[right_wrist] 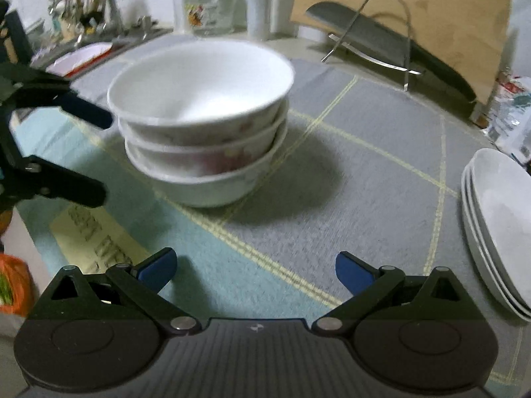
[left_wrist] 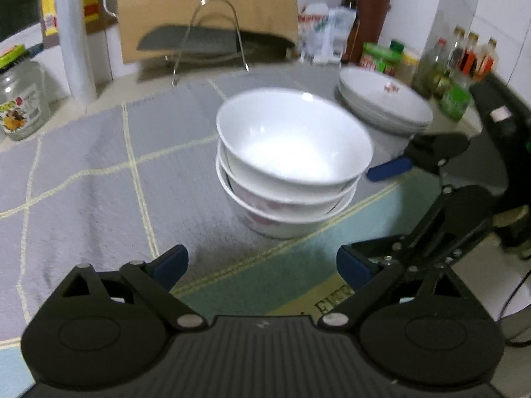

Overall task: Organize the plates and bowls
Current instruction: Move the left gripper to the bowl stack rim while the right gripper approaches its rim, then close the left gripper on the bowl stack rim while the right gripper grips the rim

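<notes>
A stack of three nested white bowls (left_wrist: 292, 165) is seen standing on a grey checked cloth (left_wrist: 99, 179) spread over the bench, toward the middle of it, with the top bowl sitting slightly tilted in the one beneath. The left tool (left_wrist: 262, 267) is held with its jaws wide and nothing between them; the bowls lie straight ahead of it and a little to its right, clear of its blue pads. The right tool (right_wrist: 255, 270) is likewise wide and empty, and the bowls (right_wrist: 202, 122) lie ahead of it and to its left. In each wrist view the other tool is seen close beside the stack, so the stack is flanked from both sides, neither tool yet touching it. Being round, the bowls offer no long axis; a grip across the rim is judged to be what counts.

A stack of white plates (right_wrist: 497, 225) is set near the right edge of the cloth, well apart from the bowls. A wire rack (left_wrist: 212, 36) stands at the far edge before a wooden board (left_wrist: 205, 6).
</notes>
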### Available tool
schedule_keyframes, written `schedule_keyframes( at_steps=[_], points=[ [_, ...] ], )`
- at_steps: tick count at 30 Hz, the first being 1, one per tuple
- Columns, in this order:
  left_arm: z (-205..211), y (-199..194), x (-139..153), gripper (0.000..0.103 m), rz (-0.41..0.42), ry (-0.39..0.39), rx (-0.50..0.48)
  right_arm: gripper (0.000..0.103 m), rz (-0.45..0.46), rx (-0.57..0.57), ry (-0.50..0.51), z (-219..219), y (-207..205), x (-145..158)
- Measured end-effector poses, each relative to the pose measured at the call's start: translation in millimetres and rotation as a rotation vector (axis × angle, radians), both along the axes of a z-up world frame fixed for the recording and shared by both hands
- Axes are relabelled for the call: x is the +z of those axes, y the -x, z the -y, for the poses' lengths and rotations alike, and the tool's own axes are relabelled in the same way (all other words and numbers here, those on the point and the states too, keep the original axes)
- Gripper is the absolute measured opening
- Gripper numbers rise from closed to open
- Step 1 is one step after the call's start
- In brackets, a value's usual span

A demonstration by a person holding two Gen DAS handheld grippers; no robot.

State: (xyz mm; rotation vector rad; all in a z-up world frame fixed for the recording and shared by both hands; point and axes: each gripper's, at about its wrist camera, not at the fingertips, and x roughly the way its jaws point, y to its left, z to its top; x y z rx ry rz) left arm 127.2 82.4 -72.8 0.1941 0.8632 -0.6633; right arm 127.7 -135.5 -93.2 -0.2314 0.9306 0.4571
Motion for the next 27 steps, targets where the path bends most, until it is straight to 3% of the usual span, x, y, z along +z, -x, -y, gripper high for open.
schedule_keyframes(
  at_steps=[8, 15, 19, 27],
  points=[
    [19, -10, -22, 0.097, -0.021, -0.075, -0.068, 0.103, 0.005, 0.027, -0.010, 3, 3, 1],
    [22, -12, -28, 0.103, 0.024, -0.124, -0.153, 0.103, 0.026, 0.025, -0.021, 6, 7, -1],
    [17, -18, -29, 0.103, 0.028, -0.115, -0.191, 0.103, 0.044, 0.039, -0.031, 9, 8, -2],
    [-7, -13, -38, 0.103, 0.134, -0.011, -0.296, 0.103, 0.020, -0.005, -0.016, 1, 0, 0]
  ],
)
